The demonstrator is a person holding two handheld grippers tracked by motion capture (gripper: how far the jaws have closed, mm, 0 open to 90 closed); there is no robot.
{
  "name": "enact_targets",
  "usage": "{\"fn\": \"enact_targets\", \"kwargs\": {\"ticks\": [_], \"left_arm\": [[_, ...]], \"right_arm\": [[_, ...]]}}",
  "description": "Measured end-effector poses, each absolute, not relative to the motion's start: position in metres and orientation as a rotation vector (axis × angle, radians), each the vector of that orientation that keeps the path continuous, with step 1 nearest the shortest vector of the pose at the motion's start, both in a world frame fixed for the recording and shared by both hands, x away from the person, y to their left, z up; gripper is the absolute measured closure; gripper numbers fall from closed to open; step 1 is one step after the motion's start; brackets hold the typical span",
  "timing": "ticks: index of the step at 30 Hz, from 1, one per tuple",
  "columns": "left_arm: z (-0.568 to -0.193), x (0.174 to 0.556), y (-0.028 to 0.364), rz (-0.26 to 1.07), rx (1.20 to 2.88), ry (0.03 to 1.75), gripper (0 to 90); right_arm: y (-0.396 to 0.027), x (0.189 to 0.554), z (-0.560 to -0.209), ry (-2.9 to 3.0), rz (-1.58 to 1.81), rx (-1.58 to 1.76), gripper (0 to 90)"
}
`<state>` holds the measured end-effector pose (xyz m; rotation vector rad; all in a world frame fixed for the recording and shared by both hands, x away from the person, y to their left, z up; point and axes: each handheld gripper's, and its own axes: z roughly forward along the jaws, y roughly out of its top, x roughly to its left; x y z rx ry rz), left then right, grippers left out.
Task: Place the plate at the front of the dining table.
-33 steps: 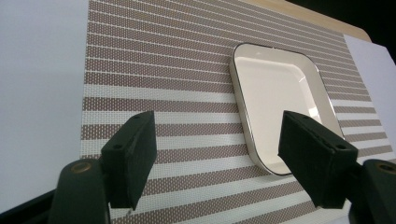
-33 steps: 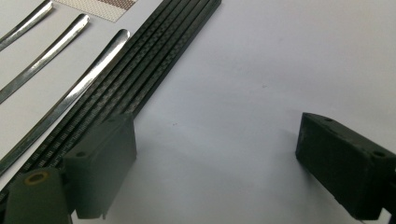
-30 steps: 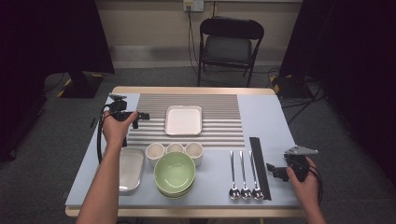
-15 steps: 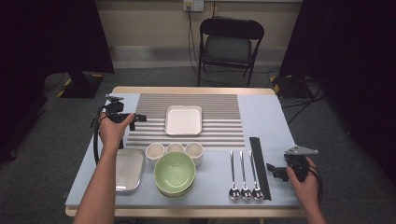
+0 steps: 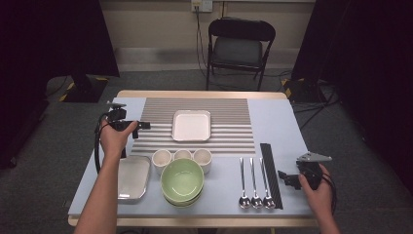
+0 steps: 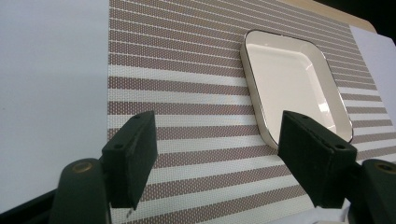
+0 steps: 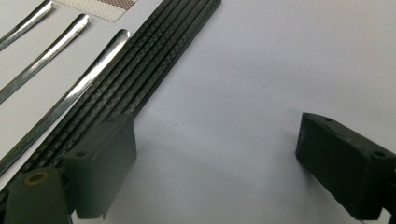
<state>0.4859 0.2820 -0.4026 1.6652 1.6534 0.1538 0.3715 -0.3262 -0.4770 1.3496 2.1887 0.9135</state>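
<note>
Square white plate (image 6: 299, 88) sits on striped placemat (image 6: 187, 93), just ahead-right of left gripper (image 6: 217, 149), jaws wide, empty. Right gripper (image 7: 215, 163) wide, empty too; black chopsticks (image 7: 140, 79) by its left jaw, spoons (image 7: 60, 42) beyond.

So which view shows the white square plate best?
The high view: the white square plate lies whole on the striped mat. The left gripper view shows it closer but partly behind a jaw; the right gripper view shows chopsticks instead.
</note>
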Motion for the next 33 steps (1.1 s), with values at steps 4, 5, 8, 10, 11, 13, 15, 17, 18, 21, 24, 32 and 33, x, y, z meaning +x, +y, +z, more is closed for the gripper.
{"fn": "enact_targets", "kwargs": {"ticks": [4, 5, 8, 10, 11, 13, 15, 17, 18, 21, 24, 32, 33], "left_arm": [[-0.402, 0.484, 0.282, 0.154, 1.668, 1.644, 27.1], [-0.401, 0.483, 0.282, 0.156, 1.664, 1.646, 27.1], [-0.401, 0.482, 0.283, 0.147, 1.673, 1.649, 26.6], [-0.402, 0.481, 0.284, 0.143, 1.658, 1.650, 26.7], [-0.402, 0.480, 0.284, 0.148, 1.659, 1.655, 26.7], [-0.403, 0.480, 0.284, 0.148, 1.675, 1.656, 26.7], [-0.402, 0.479, 0.284, 0.153, 1.686, 1.643, 26.2], [-0.401, 0.478, 0.284, 0.157, 1.685, 1.642, 26.2], [-0.401, 0.478, 0.283, 0.150, 1.682, 1.644, 26.2], [-0.400, 0.476, 0.284, 0.154, 1.714, 1.640, 25.9], [-0.399, 0.474, 0.284, 0.164, 1.709, 1.637, 25.9], [-0.397, 0.470, 0.285, 0.170, 1.703, 1.629, 25.4], [-0.398, 0.470, 0.286, 0.160, 1.710, 1.624, 25.5]], "right_arm": [[-0.326, 0.372, -0.477, 2.189, 0.913, 1.349, 11.1], [-0.326, 0.372, -0.477, 2.189, 0.913, 1.349, 11.1], [-0.326, 0.372, -0.477, 2.189, 0.914, 1.349, 11.1], [-0.326, 0.372, -0.477, 2.189, 0.913, 1.350, 11.1], [-0.326, 0.372, -0.477, 2.189, 0.913, 1.349, 11.1], [-0.326, 0.372, -0.477, 2.189, 0.913, 1.349, 11.1], [-0.326, 0.372, -0.477, 2.189, 0.913, 1.350, 11.1], [-0.326, 0.372, -0.477, 2.189, 0.913, 1.351, 11.1], [-0.326, 0.372, -0.477, 2.188, 0.914, 1.351, 11.1], [-0.326, 0.372, -0.477, 2.189, 0.913, 1.350, 11.1], [-0.326, 0.371, -0.477, 2.189, 0.913, 1.350, 11.1], [-0.326, 0.371, -0.477, 2.189, 0.913, 1.349, 11.1], [-0.326, 0.371, -0.477, 2.189, 0.913, 1.349, 11.1]]}}
